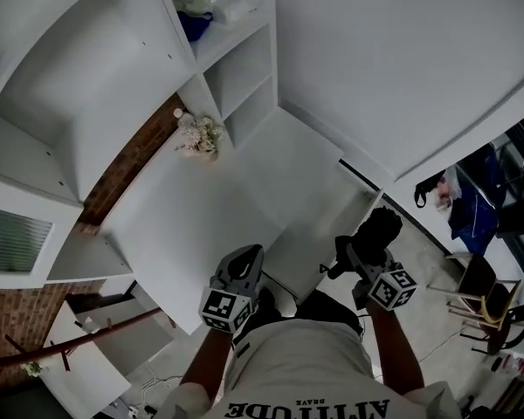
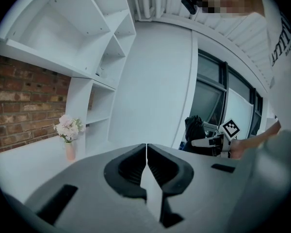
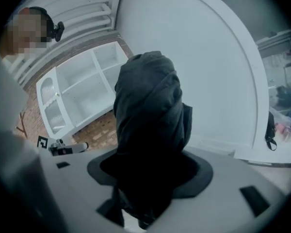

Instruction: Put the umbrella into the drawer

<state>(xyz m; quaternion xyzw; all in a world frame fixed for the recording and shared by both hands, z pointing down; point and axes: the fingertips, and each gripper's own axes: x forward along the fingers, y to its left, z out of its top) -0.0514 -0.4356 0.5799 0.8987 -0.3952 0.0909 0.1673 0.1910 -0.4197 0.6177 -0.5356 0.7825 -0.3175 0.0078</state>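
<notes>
The umbrella [image 3: 148,125] is black and folded into a short bundle. My right gripper [image 3: 149,178] is shut on its lower part, and the bundle stands up out of the jaws. In the head view the umbrella [image 1: 378,228] and right gripper [image 1: 361,251] hover off the right end of a white desk [image 1: 183,216]. My left gripper [image 1: 247,260] is at the desk's near edge; in its own view the left gripper [image 2: 146,155] has its jaws pressed together with nothing between them. I cannot make out a drawer for certain.
A small vase of pale flowers [image 1: 198,136] stands at the desk's far end against a brick wall [image 1: 131,160]. White open shelves [image 1: 236,68] rise behind it. A chair [image 1: 476,291] and hanging blue clothes [image 1: 472,199] are off to the right.
</notes>
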